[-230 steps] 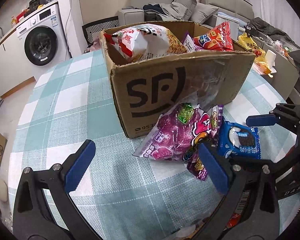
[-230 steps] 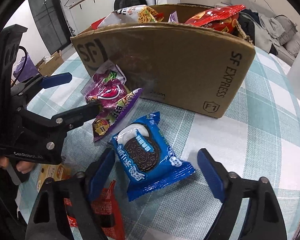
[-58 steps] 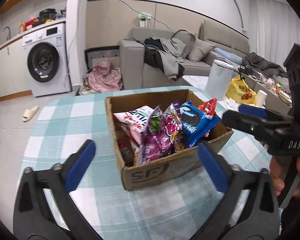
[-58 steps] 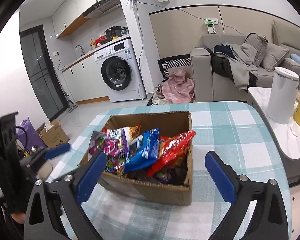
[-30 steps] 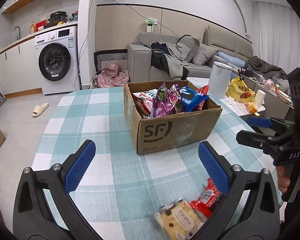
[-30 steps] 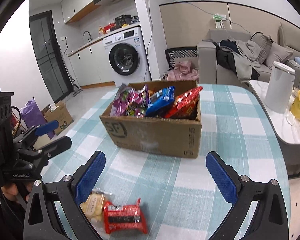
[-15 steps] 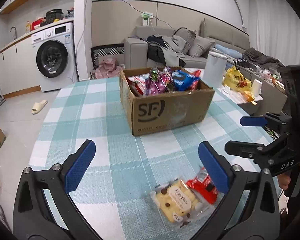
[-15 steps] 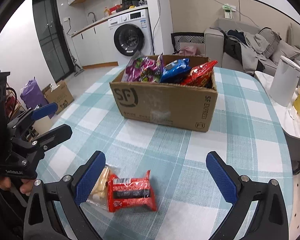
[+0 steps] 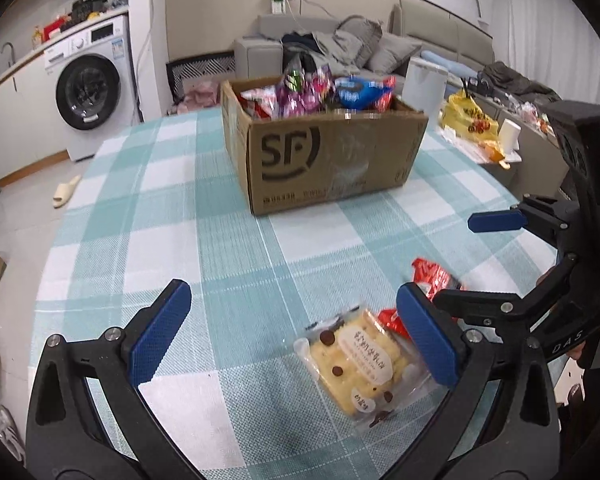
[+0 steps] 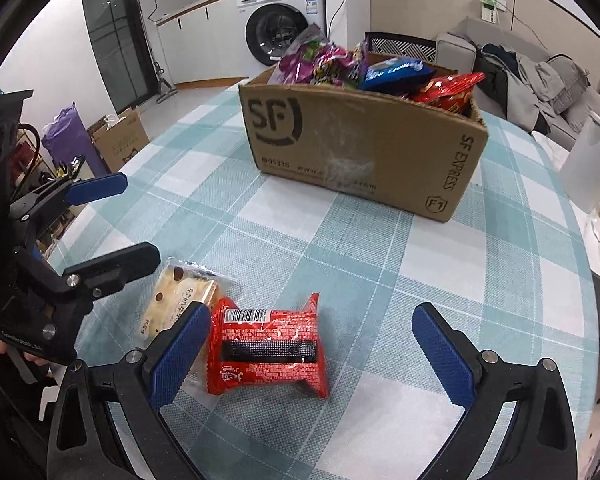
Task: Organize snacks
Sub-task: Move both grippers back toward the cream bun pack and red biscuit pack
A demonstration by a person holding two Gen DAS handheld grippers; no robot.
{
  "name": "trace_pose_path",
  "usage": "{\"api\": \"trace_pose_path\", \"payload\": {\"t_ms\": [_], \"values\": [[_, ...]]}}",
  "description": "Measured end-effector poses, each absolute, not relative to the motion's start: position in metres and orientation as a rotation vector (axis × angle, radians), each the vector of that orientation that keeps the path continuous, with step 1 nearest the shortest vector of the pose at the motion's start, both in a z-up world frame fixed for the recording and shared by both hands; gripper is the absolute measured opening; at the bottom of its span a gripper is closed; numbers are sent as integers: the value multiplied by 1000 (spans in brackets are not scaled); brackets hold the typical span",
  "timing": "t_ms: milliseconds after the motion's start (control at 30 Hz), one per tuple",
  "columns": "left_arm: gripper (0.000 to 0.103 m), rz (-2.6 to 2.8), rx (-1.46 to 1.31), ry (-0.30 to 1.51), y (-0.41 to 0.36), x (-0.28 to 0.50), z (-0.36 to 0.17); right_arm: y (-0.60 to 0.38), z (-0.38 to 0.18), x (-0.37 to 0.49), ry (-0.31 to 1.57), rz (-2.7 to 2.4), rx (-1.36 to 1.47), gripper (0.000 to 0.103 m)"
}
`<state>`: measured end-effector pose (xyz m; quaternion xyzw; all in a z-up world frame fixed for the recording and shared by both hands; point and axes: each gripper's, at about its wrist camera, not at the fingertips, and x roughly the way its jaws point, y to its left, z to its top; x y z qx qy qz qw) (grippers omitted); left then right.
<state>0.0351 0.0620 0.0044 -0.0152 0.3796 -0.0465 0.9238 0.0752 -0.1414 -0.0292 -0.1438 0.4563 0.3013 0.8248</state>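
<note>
The red snack packet [image 10: 266, 350] is framed crosswise between the spread, empty right gripper [image 10: 308, 354]; the cookie pack [image 9: 358, 362] is neared by the open left gripper [image 9: 296, 334].

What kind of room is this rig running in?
Most likely a home, an open kitchen and living area. A washing machine sits under a counter, a sofa piled with clothes stands behind, and the cardboard box of snacks rests on a checked tablecloth.
</note>
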Motion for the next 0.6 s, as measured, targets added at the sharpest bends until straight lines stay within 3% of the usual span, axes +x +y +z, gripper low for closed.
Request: {"api": "trace_pose_path", "payload": {"t_ms": [600], "values": [[102, -131, 10, 882, 47, 47, -26, -140, -63, 80, 1055, 650, -407, 103]]}}
